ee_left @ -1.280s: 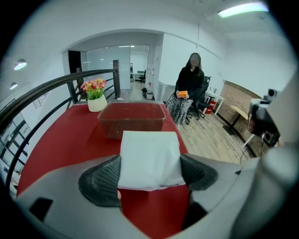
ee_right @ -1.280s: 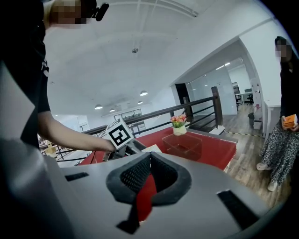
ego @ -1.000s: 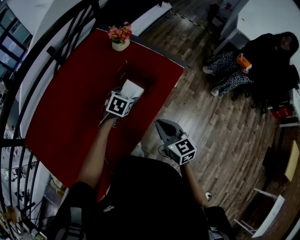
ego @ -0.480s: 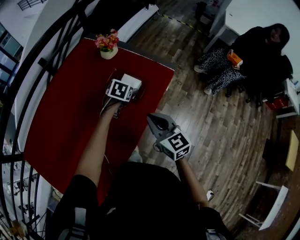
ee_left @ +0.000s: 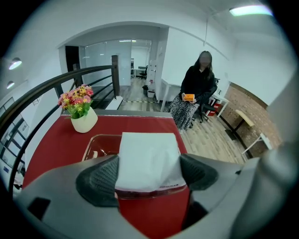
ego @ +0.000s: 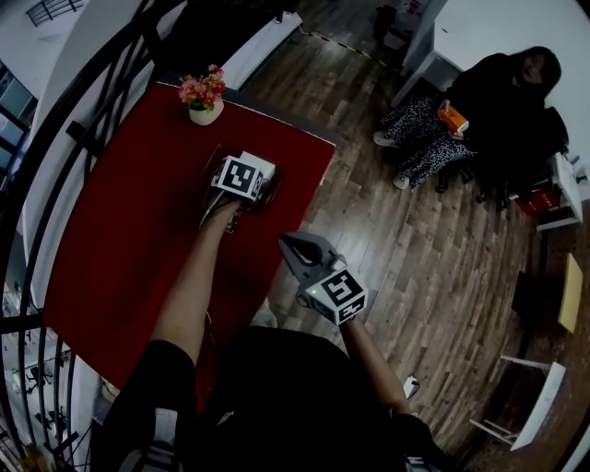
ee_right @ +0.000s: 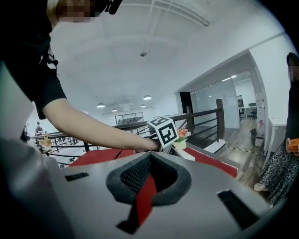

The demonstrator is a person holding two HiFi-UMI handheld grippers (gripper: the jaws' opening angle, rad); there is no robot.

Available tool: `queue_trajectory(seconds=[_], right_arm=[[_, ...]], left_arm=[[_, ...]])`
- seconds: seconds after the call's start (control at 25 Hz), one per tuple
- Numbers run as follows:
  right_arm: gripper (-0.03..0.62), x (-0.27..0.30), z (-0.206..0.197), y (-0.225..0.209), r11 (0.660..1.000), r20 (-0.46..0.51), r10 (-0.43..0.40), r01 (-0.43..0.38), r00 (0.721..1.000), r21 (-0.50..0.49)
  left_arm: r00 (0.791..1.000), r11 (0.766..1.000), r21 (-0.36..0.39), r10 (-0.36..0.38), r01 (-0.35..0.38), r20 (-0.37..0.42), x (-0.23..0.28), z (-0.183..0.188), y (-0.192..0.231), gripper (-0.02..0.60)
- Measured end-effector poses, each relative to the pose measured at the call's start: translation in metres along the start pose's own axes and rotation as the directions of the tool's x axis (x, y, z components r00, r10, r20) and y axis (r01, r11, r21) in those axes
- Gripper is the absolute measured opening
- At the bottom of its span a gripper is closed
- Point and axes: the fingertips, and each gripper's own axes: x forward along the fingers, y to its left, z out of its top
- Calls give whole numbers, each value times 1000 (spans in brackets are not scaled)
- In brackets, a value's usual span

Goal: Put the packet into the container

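An office mezzanine: glass-walled rooms (ee_left: 100,58), white desks (ego: 479,28), a black railing (ee_left: 115,74) and wood-plank floor (ego: 415,258).

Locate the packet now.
In the left gripper view, the packet is clamped between the left gripper's jaws, over the clear container on the red table, right of the flower pot.

I have the packet (ee_left: 148,156) between the jaws of my left gripper (ee_left: 148,175), over the container (ee_left: 97,143) (inside it or just above, I can't tell). The container sits on the table (ego: 129,240), near its right edge. The flower pot (ee_left: 83,119) stands behind it, to the left. My right gripper (ego: 295,249) hangs beyond the table's right edge, over the floor (ego: 406,240). A seated person (ego: 498,101) is well apart, far right.
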Motion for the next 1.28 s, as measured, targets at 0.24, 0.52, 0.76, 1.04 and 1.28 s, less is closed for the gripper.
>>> queue_trajectory(seconds=[0.24,0.52,0.76,1.04,1.28], right_arm=[[21,0,2,4,1000,-6,5,-5,1000,-3],[20,1,4,7,1000,-10,9,-9,1000,-6],[21,2,3,7,1000,-2,14,-14,1000,-4],[21,1,3,11,1000,8,14,-14,1000,-2],[21,-8,2,10,1000,32,0,-1,999,27]], left_arm=[[997,1000,1,17,-17,72,0,11,2,411],[995,1000,-15,9,-7,96,-9,14,6,411],[987,998,-56,-9,18,158,-29,6,13,376],[949,994,-101,80,-52,306,-74,-4,26,31],[868,989,-145,47,29,494,-132,-23,-11,21]])
